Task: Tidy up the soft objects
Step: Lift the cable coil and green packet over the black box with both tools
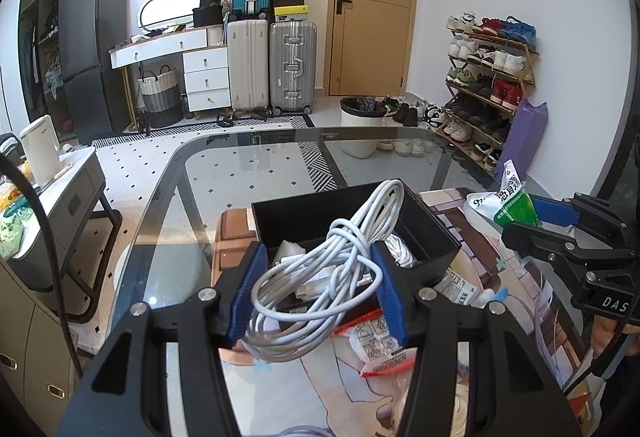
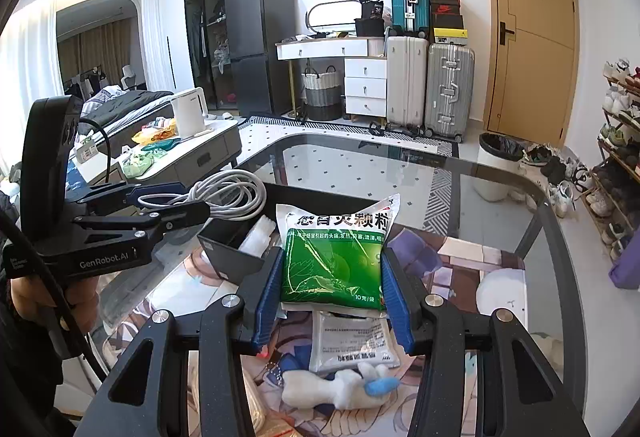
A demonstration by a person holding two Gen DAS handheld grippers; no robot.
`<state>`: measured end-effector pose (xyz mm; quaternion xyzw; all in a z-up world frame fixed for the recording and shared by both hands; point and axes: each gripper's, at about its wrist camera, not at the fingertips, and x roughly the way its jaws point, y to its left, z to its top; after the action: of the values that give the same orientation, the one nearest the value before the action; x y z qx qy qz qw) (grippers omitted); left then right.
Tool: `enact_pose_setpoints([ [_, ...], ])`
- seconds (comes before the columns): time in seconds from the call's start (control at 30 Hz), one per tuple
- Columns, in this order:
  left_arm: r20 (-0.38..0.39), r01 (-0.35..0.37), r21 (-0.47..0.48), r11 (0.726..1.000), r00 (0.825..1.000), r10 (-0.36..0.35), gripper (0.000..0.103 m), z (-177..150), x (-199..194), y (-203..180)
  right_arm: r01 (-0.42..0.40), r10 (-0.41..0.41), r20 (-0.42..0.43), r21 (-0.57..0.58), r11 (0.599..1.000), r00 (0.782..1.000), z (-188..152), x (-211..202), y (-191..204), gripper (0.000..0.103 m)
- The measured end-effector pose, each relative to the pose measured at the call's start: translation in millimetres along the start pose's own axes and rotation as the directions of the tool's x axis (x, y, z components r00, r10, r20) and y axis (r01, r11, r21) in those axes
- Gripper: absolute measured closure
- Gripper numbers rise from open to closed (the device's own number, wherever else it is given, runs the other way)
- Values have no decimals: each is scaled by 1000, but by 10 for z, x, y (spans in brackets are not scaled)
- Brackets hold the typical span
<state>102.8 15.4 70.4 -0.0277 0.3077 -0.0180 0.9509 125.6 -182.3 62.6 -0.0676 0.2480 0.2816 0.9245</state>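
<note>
Both loads hang just short of the black box, the cable bundle closer to it than the sachet

The left gripper (image 1: 318, 289) pinches a coiled white cable bundle (image 1: 340, 257) between its blue pads, the loops drooping over the near wall of the black box (image 1: 436, 233), which lies straight ahead and slightly below the fingers; the coil's long axis runs forward, into the box. The right gripper (image 2: 334, 293) clamps a green and white medicine sachet (image 2: 336, 249) by its side edges, held upright with its face to the camera; the box (image 2: 232, 253) sits ahead and to that gripper's left, so I judge the left hand nearer its drop. A plush toy (image 2: 340, 385) and another white packet (image 2: 352, 341) lie on the printed mat (image 2: 460, 253) below
</note>
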Motion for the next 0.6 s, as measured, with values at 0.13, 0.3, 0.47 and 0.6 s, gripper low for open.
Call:
enact_pose_setpoints([
  [0.13, 2, -5, 5, 1000, 1000, 5, 50, 20, 41, -21, -6, 6, 3, -3, 1000, 1000, 48, 39, 4, 56],
  [0.3, -1, -14, 8, 1000, 1000, 14, 50, 52, 106, -28, -14, 14, 4, -7, 1000, 1000, 104, 85, 16, 56],
  [0.47, -7, -19, 12, 1000, 1000, 19, 50, 97, 180, -43, -16, 16, 2, -11, 1000, 1000, 155, 154, 25, 56],
  [0.6, -14, -18, 10, 1000, 1000, 18, 50, 120, 233, -54, -18, 18, -1, -12, 1000, 1000, 173, 193, 22, 56],
])
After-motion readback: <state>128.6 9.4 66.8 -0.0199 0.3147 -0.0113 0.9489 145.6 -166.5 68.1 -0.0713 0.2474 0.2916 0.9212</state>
